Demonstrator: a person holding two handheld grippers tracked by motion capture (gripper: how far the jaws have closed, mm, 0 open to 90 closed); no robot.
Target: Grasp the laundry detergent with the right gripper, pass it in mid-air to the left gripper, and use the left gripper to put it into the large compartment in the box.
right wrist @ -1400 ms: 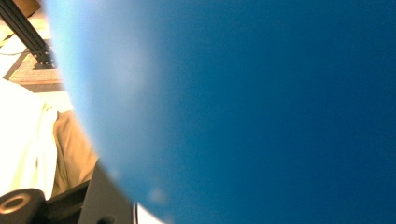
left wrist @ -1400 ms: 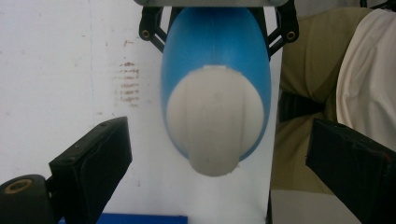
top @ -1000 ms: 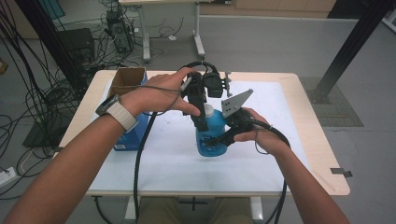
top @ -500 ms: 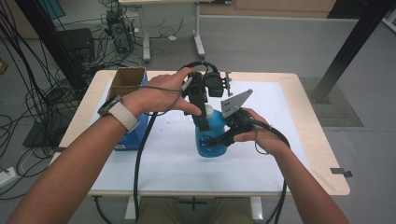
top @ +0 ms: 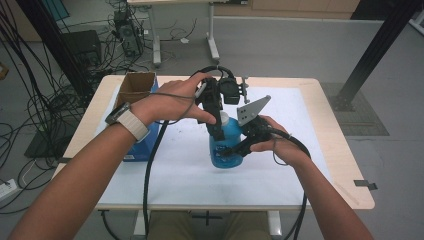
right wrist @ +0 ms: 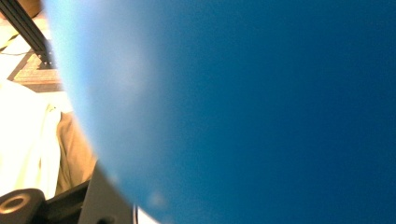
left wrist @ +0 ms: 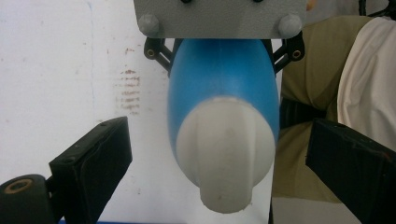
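Left gripper view showed my left gripper (left wrist: 219, 154) spread wide, both black jaws clear of the ribbed white plastic cap (left wrist: 224, 154) of the rounded blue plastic bottle (left wrist: 219, 79) standing on the white-covered table (top: 170, 180). My right gripper (top: 240, 145) was clamped on the bottle's body. I judged that an off-centre closing could have slipped off the cap or tipped the bottle.

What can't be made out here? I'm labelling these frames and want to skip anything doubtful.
- Right claw: in the right gripper view the blue bottle sits close and blurred over its jaws, so the contact cannot be seen.
- Bottle base: in the left gripper view the white cap and the bottle's body hide it.
- Cardboard box contents: in the high view its walls and the left forearm hide them.
- Blue box beside it: largely under that forearm.
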